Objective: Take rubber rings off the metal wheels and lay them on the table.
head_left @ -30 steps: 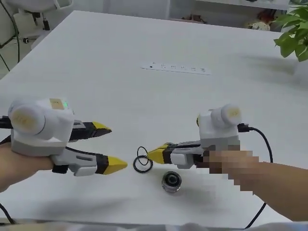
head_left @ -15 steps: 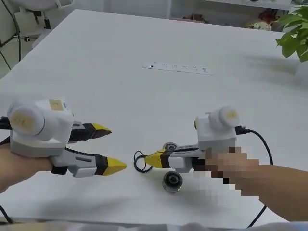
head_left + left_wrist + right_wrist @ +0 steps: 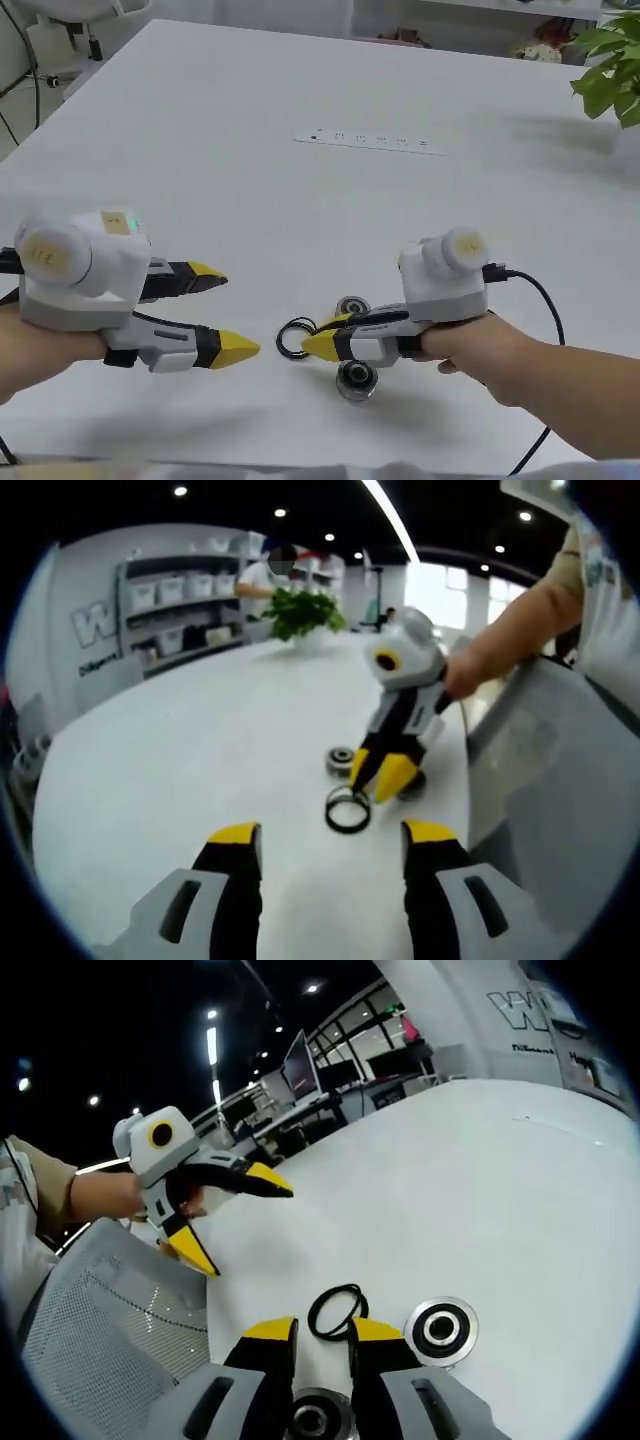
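Two thin black rubber rings (image 3: 295, 338) lie overlapping on the white table (image 3: 300, 200). My right gripper (image 3: 322, 336) points at them from the right, its yellow tips a narrow gap apart with nothing between them. In the right gripper view the rings (image 3: 337, 1312) lie just ahead of my right gripper (image 3: 322, 1332). One metal wheel (image 3: 352, 305) lies behind that gripper and another wheel (image 3: 357, 378) in front of it. My left gripper (image 3: 225, 312) hovers wide open to the left of the rings. The left gripper view shows the rings (image 3: 348, 810) beyond my left gripper (image 3: 332, 835).
A white power strip (image 3: 366, 142) lies further back on the table. A green plant (image 3: 610, 70) stands at the far right. A black cable (image 3: 540, 300) trails from the right gripper. A grey mesh chair (image 3: 110, 1330) sits by the table's near edge.
My right gripper has dropped lower and drawn slightly back from the rings, uncovering the wheel behind it. The rings stay on the table. The left gripper has barely moved.
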Demonstrator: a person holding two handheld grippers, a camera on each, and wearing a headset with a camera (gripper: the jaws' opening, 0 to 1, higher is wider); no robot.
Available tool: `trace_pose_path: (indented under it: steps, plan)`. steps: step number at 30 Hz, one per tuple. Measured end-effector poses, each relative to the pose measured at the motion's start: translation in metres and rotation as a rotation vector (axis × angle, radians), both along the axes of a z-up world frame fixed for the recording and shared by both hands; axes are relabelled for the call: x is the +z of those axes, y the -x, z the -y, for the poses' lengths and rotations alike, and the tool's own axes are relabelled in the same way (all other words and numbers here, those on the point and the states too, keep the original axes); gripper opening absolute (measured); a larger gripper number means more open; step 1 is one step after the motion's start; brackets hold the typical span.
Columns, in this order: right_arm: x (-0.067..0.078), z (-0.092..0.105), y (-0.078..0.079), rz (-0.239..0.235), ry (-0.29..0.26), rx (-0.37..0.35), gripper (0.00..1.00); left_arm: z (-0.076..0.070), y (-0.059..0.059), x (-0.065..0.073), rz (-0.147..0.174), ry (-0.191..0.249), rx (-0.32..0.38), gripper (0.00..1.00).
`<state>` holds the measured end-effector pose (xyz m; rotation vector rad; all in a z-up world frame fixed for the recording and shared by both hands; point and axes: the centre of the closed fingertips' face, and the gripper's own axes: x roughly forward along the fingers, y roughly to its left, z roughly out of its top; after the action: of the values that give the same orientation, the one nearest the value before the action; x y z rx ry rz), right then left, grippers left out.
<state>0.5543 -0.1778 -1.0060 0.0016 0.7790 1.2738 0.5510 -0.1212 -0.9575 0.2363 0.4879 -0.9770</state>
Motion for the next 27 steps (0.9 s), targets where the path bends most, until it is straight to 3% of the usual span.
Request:
trace_pose_path:
  steps: [7, 15, 27]
  plan:
    - [0.002, 0.004, 0.002, 0.064, 0.031, 0.037, 0.32, 0.002, 0.001, -0.002, -0.009, -0.007, -0.006, 0.57]
    - [0.016, 0.012, 0.003, 0.098, 0.002, 0.030, 0.41, 0.005, 0.002, 0.001, -0.009, -0.001, -0.008, 0.57]
    - [0.043, 0.032, 0.002, 0.238, -0.010, 0.032, 0.57, 0.010, 0.005, 0.018, 0.007, 0.027, -0.007, 0.60]
